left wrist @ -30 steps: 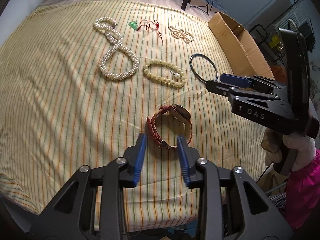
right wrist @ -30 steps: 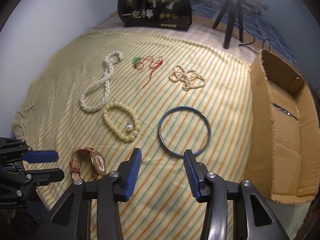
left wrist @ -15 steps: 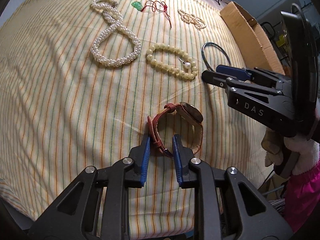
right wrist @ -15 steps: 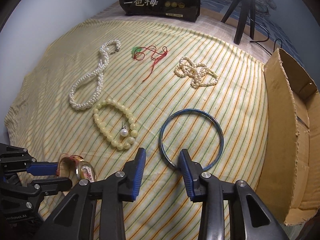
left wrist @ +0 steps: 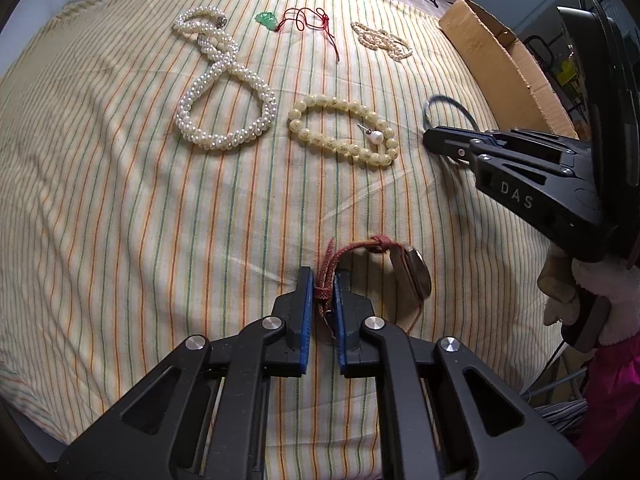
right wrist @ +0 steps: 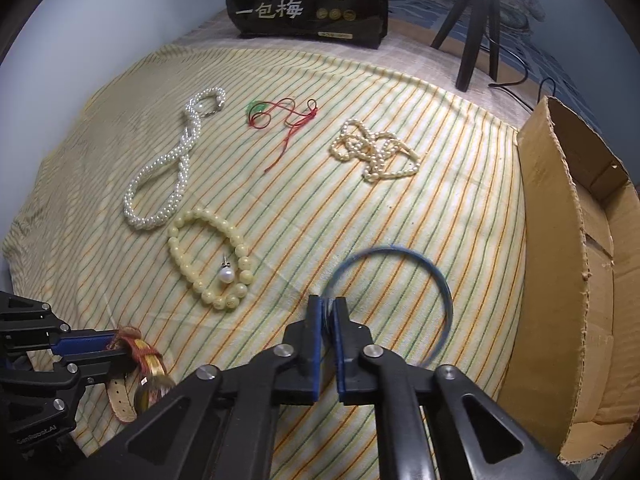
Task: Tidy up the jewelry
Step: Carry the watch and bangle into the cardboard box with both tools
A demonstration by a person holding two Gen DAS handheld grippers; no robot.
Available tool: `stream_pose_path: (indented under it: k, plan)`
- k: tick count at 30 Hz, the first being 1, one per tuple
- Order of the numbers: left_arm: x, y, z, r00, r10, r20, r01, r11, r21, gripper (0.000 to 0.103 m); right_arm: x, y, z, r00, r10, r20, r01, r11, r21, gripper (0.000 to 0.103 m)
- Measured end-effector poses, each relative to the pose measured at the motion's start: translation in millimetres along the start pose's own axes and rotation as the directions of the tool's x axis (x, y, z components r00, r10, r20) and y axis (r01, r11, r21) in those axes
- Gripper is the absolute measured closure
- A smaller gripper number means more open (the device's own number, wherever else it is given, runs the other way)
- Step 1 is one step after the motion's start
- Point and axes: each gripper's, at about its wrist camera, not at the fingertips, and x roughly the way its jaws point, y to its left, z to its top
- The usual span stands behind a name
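Clamping the reddish-brown leather strap of the gold-faced wristwatch [left wrist: 384,268], your left gripper [left wrist: 323,280] has its blue pads pressed on the band, the watch face lying just right of the jaws. Your right gripper [right wrist: 327,308] pinches the near-left rim of the thin blue metal bangle [right wrist: 424,264], jaws clenched on it, the hoop curving away ahead and to the right. Beyond its jaws on the striped yellow cloth [right wrist: 460,168] lie the cream bead bracelet [right wrist: 200,256] with a pearl earring [right wrist: 226,276], the white pearl rope necklace [right wrist: 168,184], the red cord with green pendant [right wrist: 288,116] and the small tangled pearl strand [right wrist: 372,152]. Right of the jaws stands the open cardboard box [right wrist: 560,240].
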Motion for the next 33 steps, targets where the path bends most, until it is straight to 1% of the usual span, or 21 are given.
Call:
stream_pose_path:
  k: [5, 6, 13, 18, 26, 31, 33]
  plan:
    - [-3.0, -2.5, 0.3, 1.000, 0.008, 0.017, -0.008, 1.000, 0.010, 0.096, -9.4, -5.3, 0.3, 0.998, 0.056, 0.023, -0.057, 0.997, 0.046, 0.102]
    - [-7.7, -0.5, -4.2, 1.000, 0.009, 0.023, -0.010, 1.000, 0.013, 0.096, -11.7, -5.3, -0.2, 0.998, 0.058, 0.029, -0.060, 0.997, 0.048, 0.102]
    - [-22.7, -0.6, -1.9, 0.997, 0.002, 0.073, -0.003, 1.000, 0.016, 0.096, -35.9, -14.1, 0.8, 0.992, 0.082, 0.098, -0.092, 0.991, 0.094, 0.102]
    - [-36.3, -6.0, 0.9, 0.993, -0.010, 0.114, 0.005, 0.999, 0.039, 0.096, -56.4, -19.4, 3.0, 0.982, 0.103, 0.155, -0.122, 0.985, 0.121, 0.102]
    - [-52.5, -24.6, 9.3, 0.985, -0.042, 0.169, 0.032, 0.998, 0.058, 0.096, -85.8, -28.5, 10.2, 0.969, 0.091, 0.231, -0.126, 0.982, 0.143, 0.102]
    - [-63.7, -41.9, 15.6, 0.976, -0.056, 0.210, 0.038, 0.995, 0.088, 0.096, -107.5, -43.3, 12.0, 0.957, 0.080, 0.280, -0.131, 0.977, 0.168, 0.102]
    - [-66.6, -47.9, 19.0, 0.974, -0.064, 0.219, 0.045, 0.995, 0.093, 0.096, -117.1, -51.4, 13.5, 0.952, 0.064, 0.301, -0.122, 0.976, 0.181, 0.102]
